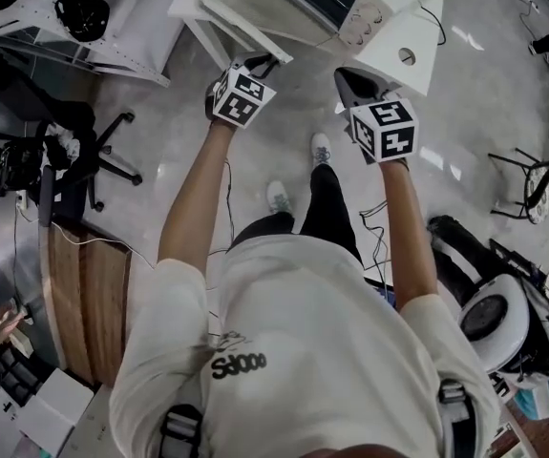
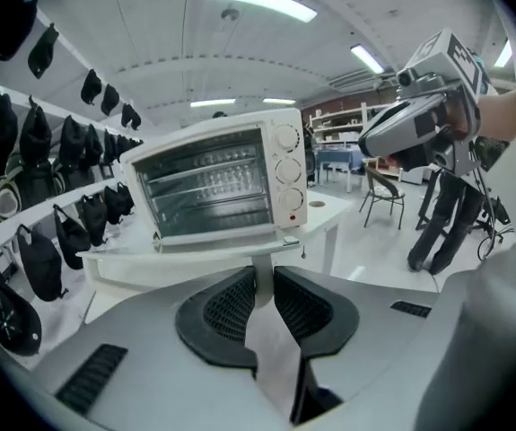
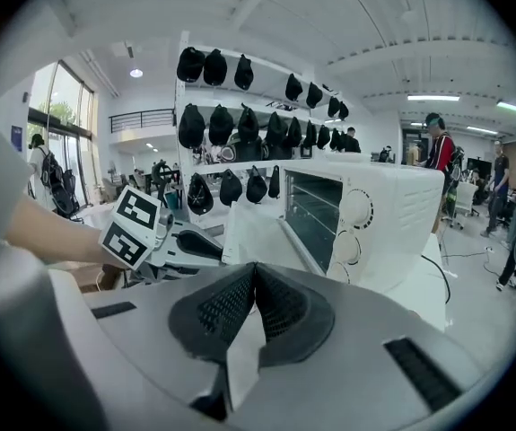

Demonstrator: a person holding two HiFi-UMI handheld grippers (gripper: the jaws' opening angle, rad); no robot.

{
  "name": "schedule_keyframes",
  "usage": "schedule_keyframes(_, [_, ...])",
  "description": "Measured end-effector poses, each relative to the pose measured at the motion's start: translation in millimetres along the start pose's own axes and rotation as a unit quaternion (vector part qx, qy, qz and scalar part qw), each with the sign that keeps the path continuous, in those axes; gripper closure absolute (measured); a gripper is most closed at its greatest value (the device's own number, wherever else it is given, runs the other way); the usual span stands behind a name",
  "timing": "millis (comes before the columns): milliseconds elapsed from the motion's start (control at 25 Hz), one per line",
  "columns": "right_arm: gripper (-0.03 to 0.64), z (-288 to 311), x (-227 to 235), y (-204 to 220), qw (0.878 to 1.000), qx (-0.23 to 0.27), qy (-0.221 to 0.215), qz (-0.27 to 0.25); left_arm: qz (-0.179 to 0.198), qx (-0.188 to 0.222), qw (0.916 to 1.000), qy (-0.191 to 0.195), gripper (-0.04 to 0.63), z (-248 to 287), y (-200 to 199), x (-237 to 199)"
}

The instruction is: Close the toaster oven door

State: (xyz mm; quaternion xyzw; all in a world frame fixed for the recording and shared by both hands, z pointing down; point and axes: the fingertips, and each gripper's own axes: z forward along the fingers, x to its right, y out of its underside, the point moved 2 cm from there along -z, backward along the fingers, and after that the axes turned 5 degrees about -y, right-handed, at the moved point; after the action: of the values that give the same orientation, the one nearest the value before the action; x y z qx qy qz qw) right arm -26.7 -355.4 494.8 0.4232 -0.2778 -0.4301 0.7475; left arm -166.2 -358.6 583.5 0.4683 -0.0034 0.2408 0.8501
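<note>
we bring the left gripper (image 2: pixel 264 272), jaws slightly parted and empty, beneath the toaster oven (image 2: pixel 213 182) door (image 2: pixel 195 250), likely to lift it; right gripper (image 3: pixel 256 268) clenched on nothing.

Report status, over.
Left gripper slightly open, empty. Right gripper shut, empty. Oven door open, lying flat, not gripped. Nothing blocks it.

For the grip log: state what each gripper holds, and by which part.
Nothing is held. The left gripper has its jaws slightly apart and empty, close to the open door; the right gripper has its jaws together, empty.
</note>
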Motion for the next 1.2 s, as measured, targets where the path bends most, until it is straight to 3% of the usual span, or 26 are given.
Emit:
schedule_keyframes(240, [0.607,-19.2,6.9,-23.6,0.999,0.028,0.011,0.018,0.066,0.003,0.9978,-0.002,0.513,-9.3,-58.1,-6.7])
schedule_keyframes(680, [0.607,-35.0,54.5,-44.4,0.998,0.043,0.042,0.021,0.122,0.057,0.9908,-0.013,0.512,12.0,-156.6,-17.9])
schedule_keyframes(1000, [0.607,-39.6,99.0,-45.7,0.997,0.038,0.058,0.032,0.14,0.077,0.9871,-0.008,0.512,49.5,-211.3,-20.7])
schedule_keyframes(1200, [0.607,-40.8,114.6,-40.2,0.997,0.034,0.06,0.041,0.124,0.084,0.9887,0.004,0.512,54.9,-218.5,-22.5])
